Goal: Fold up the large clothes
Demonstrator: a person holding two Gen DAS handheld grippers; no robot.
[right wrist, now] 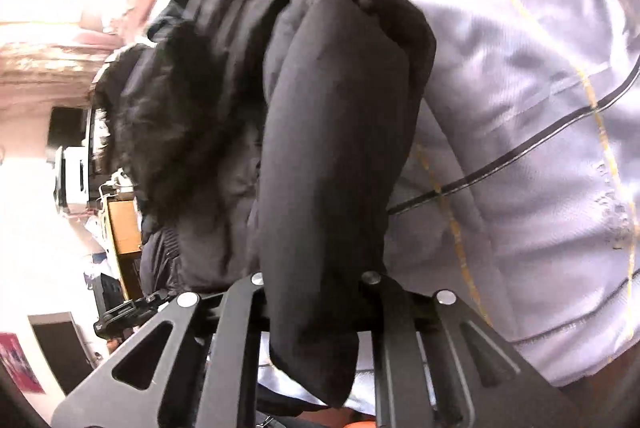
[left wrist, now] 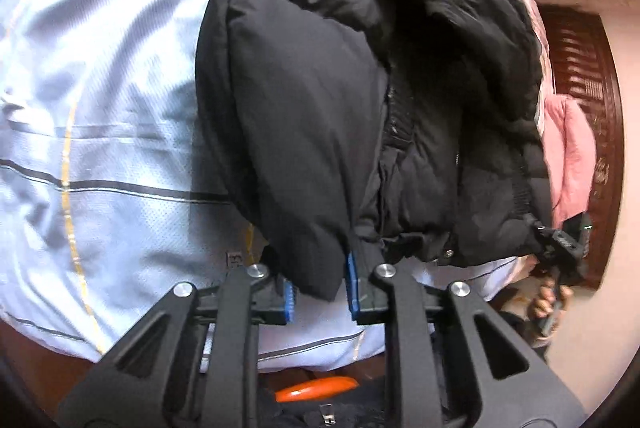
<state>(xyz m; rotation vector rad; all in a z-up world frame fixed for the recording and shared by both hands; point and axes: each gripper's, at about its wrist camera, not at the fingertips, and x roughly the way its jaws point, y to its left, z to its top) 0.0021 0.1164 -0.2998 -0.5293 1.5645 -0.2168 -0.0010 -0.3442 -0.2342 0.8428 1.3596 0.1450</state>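
A black padded jacket (left wrist: 340, 75) lies bunched on a pale blue bedsheet (left wrist: 100, 87). My left gripper (left wrist: 320, 288) is shut on the jacket's near edge, a fold of black fabric hanging between its blue pads (left wrist: 352, 284). My other gripper shows at the far right of the left wrist view (left wrist: 564, 240), at the jacket's other corner. In the right wrist view the jacket (right wrist: 300, 127) fills the middle, and my right gripper (right wrist: 316, 308) is shut on a thick fold of it; its fingertips are hidden by the fabric. The sheet (right wrist: 520, 107) lies to the right.
A pink quilt (left wrist: 572, 155) and a dark wooden headboard (left wrist: 592, 75) stand beyond the jacket. An orange object (left wrist: 316, 388) lies below the bed edge. In the right wrist view a cardboard box (right wrist: 124, 228) and clutter are at the left.
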